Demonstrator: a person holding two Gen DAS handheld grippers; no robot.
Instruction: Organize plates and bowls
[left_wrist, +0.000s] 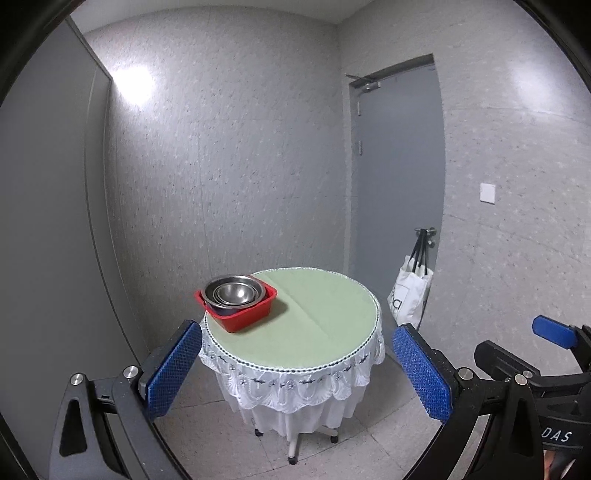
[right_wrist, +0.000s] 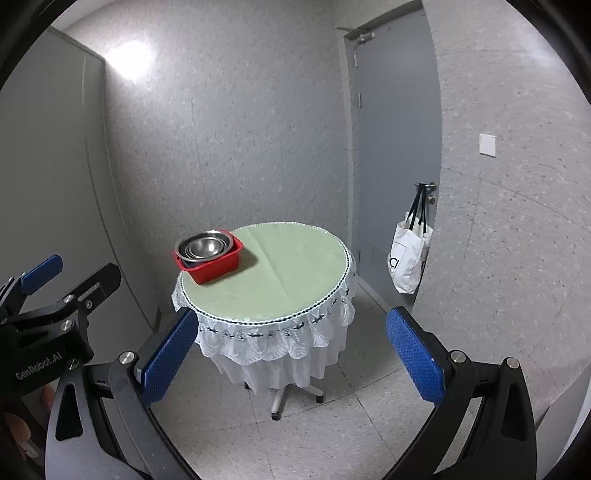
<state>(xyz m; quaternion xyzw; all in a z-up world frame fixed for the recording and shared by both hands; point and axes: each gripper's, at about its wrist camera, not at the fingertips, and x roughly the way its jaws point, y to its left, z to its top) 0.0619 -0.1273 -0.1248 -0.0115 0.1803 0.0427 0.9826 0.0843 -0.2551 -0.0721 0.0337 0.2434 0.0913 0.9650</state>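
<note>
Nested steel bowls in a red tub at the round table's left edge.

The steel bowls (left_wrist: 232, 291) sit stacked inside the red tub (left_wrist: 240, 311) on the green-topped table (left_wrist: 325, 325); their count is hard to make out. Left gripper (left_wrist: 297, 373) and right gripper (right_wrist: 291, 360) hang well short of the table, fingers spread wide and empty. A tote bag (right_wrist: 410, 258) hangs on the door handle.

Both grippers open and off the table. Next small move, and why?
Probably bring the left gripper forward toward the nested steel bowls in the red tub. Both it and the right gripper are open, empty and well short of the round table, and the tub sits on the table's left side, nearer the left gripper.
</note>
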